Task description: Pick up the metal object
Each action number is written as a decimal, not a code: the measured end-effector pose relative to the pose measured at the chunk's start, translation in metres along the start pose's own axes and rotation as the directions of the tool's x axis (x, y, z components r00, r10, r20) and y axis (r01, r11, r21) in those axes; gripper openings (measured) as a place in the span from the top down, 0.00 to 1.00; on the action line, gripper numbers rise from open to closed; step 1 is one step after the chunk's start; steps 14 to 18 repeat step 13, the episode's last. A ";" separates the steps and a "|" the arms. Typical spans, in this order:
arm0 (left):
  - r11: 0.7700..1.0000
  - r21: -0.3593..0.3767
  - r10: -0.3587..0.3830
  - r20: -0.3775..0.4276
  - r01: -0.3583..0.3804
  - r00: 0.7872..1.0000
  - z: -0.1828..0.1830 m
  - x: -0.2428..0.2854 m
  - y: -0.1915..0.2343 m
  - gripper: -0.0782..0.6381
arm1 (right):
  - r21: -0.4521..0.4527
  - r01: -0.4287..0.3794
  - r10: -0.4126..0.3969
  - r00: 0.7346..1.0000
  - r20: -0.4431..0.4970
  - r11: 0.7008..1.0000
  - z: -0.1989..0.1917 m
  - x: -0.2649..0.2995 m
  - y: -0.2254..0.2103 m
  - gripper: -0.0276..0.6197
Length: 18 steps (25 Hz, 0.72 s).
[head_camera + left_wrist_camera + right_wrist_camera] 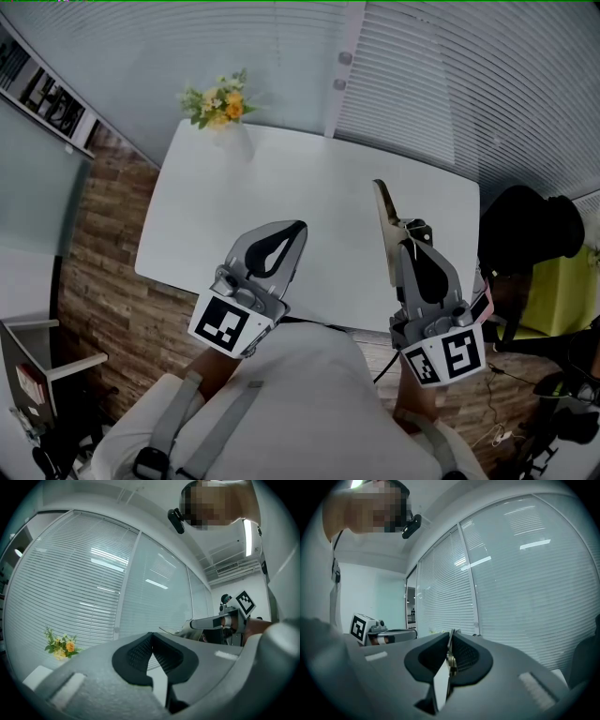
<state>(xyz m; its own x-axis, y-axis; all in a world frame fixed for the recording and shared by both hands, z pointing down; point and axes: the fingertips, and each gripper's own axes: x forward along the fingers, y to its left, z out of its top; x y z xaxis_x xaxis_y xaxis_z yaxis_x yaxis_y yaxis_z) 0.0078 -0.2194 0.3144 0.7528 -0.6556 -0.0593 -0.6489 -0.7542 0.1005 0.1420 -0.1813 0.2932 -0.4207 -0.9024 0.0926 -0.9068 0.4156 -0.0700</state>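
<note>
- Metal object (384,208): a thin, flat strip that sits at the right of the scene, clamped on edge in the right hand-held gripper. It juts forward past the jaw tips over the white bench (281,169).
- Far left, at the bench's far end, stands a small bunch of yellow and white flowers (220,103), well apart from both tools.
- Left of centre, the left hand-held gripper (298,227) hovers over the bench's near edge. In its own view the jaws are closed tip to tip with nothing between them. It takes no part in the grasp.
- Right of centre, the right hand-held gripper (412,232) points level across the bench. Its own view shows the pads pressed onto both faces of the strip (442,681), which runs back between the jaws.
- Step in hand, as a judgement: the grasp is made and the strip appears to be off the bench, so the pick-up looks nearly complete.
- The next move calls for steady pressure and a level lift, since so thin a piece held on edge could pivot or slip.
</note>
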 end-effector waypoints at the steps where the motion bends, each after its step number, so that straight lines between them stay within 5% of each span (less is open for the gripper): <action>1: 1.000 -0.001 0.000 0.000 0.000 1.000 0.000 0.000 0.000 0.89 | 0.000 0.000 0.000 1.000 0.000 1.000 0.000 0.000 0.000 0.92; 18: 1.000 -0.004 0.005 -0.006 -0.005 1.000 -0.001 0.000 0.001 0.89 | -0.003 0.002 -0.002 1.000 0.004 1.000 0.002 0.000 0.000 0.92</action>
